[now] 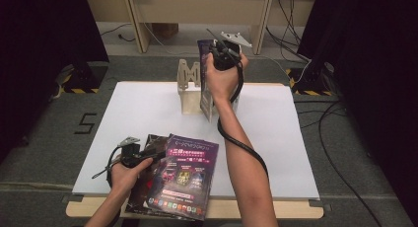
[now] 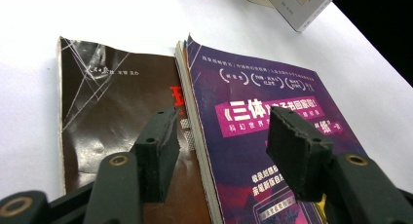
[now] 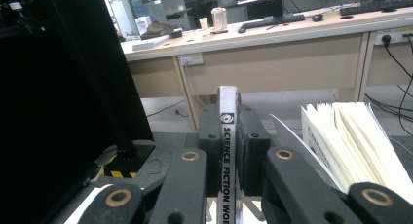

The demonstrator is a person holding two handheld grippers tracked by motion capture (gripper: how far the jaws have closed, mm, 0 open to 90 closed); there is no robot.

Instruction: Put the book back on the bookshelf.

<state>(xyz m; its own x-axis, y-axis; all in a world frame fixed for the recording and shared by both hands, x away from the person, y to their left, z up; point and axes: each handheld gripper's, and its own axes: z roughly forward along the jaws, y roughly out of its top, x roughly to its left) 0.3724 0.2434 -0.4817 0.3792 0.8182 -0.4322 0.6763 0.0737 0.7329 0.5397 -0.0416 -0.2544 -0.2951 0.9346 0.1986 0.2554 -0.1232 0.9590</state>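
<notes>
White board covered the table (image 1: 276, 138), with grey carpet around it and a wooden desk across the top of the high view. At upper centre of that frame the right gripper (image 1: 222, 56) was held over a wooden rack (image 1: 189, 89), its jaws closed on a magazine (image 1: 207, 84) kept upright at the rack's right side. At lower left the left gripper (image 1: 148, 155) was rested beside a small stack: a purple magazine (image 1: 185, 175) lying partly over a dark book (image 1: 148, 180).

The step in hand was judged to be the shelving of the upright magazine; whether it already stood inside the rack could not be told. The next move would call for a straight lowering into the rack before the jaws are released, after which the purple magazine could be picked up.

Along the right gripper (image 3: 228, 151), the clamped spine (image 3: 227, 160) was seen edge-on between the pads, with fanned pages (image 3: 355, 141) of another book at the right of that frame. The left gripper (image 2: 221, 136) was seen with its jaws spread wide and nothing gripped, set astride the purple magazine's (image 2: 263, 136) left edge, the dark book (image 2: 107, 107) beneath it, a detail too small to be read from above.
</notes>
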